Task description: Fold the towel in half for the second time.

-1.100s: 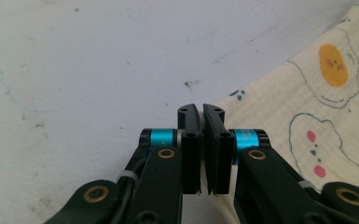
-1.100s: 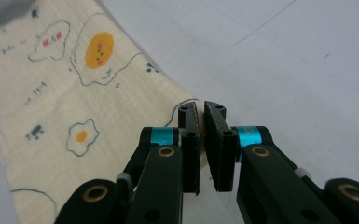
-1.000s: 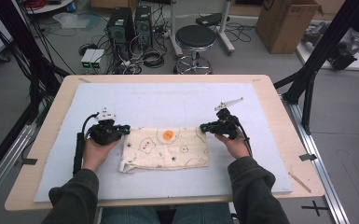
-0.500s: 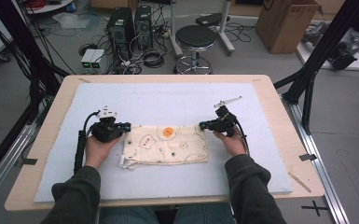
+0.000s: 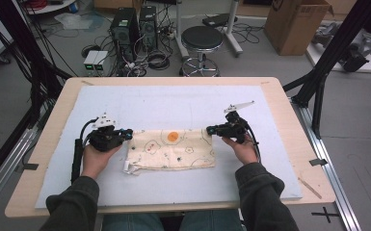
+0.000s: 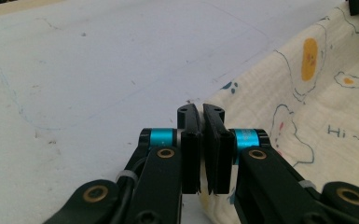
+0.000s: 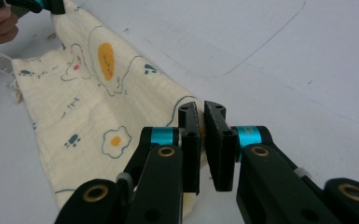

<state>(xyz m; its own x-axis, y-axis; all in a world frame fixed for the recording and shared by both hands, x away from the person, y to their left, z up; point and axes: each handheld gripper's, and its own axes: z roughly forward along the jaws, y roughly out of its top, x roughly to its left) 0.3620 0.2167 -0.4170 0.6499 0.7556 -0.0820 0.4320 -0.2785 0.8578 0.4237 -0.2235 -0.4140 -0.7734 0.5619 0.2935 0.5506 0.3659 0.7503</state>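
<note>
the printed cloth (image 5: 173, 149) lies flat on the surface (image 5: 183, 103) between the hands, each far corner pinched in a clenched claw, left claw (image 6: 202, 112) and right claw (image 7: 201, 109), so uneven pulling could slip a thin corner free or wrinkle the fabric.

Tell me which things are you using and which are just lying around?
Using: cloth; left tool and right tool, each pinching a far corner of it.

Lying about: stool; cardboard box; two computer towers; floor cables.
</note>
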